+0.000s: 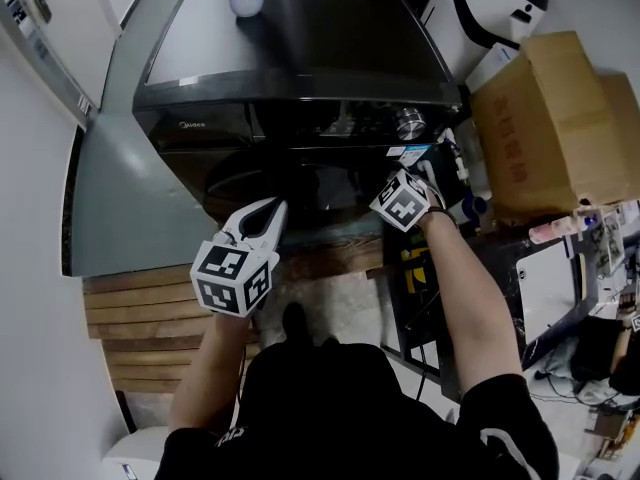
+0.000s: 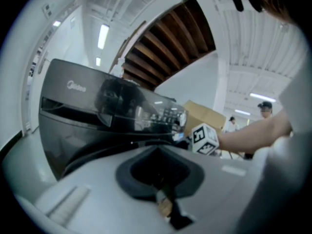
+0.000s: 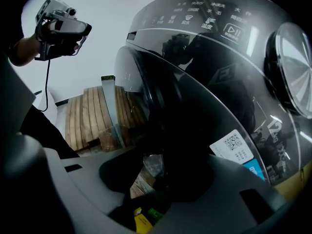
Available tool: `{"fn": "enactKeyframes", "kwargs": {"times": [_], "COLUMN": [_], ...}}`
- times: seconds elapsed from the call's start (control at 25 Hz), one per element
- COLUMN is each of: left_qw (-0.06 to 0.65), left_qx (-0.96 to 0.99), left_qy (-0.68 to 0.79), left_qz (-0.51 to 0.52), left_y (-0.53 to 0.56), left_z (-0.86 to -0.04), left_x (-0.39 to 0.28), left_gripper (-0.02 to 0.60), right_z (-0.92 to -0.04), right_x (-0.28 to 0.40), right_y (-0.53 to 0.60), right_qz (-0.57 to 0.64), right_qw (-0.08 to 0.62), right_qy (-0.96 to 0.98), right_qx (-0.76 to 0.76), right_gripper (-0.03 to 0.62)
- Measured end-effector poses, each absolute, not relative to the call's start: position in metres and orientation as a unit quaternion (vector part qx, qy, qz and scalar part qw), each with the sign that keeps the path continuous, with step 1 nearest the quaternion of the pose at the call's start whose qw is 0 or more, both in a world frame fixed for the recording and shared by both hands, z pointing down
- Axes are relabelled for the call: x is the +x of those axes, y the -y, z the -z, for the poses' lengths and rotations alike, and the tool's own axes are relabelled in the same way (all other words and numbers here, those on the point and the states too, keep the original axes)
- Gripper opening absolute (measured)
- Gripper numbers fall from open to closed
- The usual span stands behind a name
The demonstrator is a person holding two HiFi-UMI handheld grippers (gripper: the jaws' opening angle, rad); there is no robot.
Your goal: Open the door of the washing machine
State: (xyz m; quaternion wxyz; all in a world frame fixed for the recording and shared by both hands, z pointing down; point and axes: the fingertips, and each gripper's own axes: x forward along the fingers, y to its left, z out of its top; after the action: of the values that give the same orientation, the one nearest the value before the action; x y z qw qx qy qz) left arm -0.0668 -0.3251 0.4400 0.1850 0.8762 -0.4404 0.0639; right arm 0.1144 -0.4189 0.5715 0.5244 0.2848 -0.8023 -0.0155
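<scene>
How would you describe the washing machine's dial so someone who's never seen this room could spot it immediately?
Find the big black front-loading washing machine. Follow the glossy control panel above its round door to the right end. The dial sits there: the only round, shiny silver thing on an otherwise black front.

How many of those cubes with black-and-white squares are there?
2. The left marker cube is over the wooden slats; the right marker cube is near the washing machine's front. I see no others.
</scene>
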Motion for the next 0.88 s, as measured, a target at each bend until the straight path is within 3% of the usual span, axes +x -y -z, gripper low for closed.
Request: {"fn": "enactKeyframes", "kwargs": {"times": [0.88], "left_qw": [0.203], "left_qx": [0.827], "left_qy": [0.519], "left_qz": [-0.073], "left_y": [0.291], "left_z": [-0.457], "left_x": [-0.078], "left_gripper": [0.008], "right_z": [-0.565], "right_x": [0.114], "right_y": [0.417], "right_qz": [0.024], "right_qw": [0.453], "right_qy": [0.837], "right_qx": [0.307], "right_gripper": [0.156]}}
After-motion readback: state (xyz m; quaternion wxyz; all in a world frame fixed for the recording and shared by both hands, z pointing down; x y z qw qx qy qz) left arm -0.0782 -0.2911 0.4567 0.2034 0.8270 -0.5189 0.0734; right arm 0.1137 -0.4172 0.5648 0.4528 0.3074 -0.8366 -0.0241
